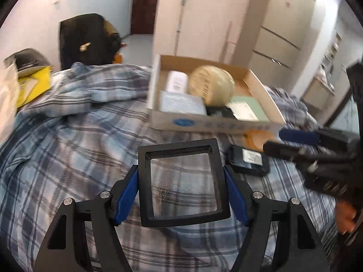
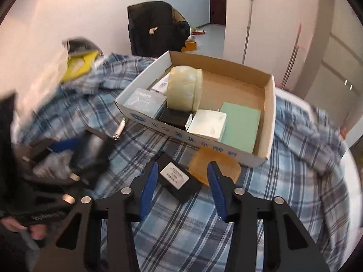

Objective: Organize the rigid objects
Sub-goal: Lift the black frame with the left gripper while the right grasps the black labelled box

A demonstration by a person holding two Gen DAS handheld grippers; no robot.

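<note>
A left gripper (image 1: 181, 195) pinches a square black frame with a clear pane (image 1: 182, 181) at lower centre of the left wrist view, its blue pads (image 1: 127, 195) pressed against the frame's left and right edges. The frame is nearly square, so no long axis stands out; its pane tilts away from the camera, the top edge toward the cardboard box (image 1: 204, 124) at centre frame, and the plaid bedcover (image 1: 68, 136) shows through the pane.

In the right wrist view, the right gripper (image 2: 182, 190) hangs at lower centre with its jaws partly spread and nothing pressed between the blue pads (image 2: 148, 188). Beyond them lies a black block with a white label (image 2: 175, 179), flat on the bedcover, its long axis running from upper left to lower right of the frame, one corner pointing at the box. Just right of it, and touching or nearly so, lies an amber translucent disc (image 2: 217, 165), against the box's near wall.

Inside the box (image 2: 270, 117) a pale round jar (image 2: 185, 88) lies on its side, with a white block (image 2: 207, 124) and a green card (image 2: 240, 127) toward the right and a clear packet (image 2: 145, 100) at the left end.

A dark coat over a chair (image 2: 156, 27) stands at upper centre.
</note>
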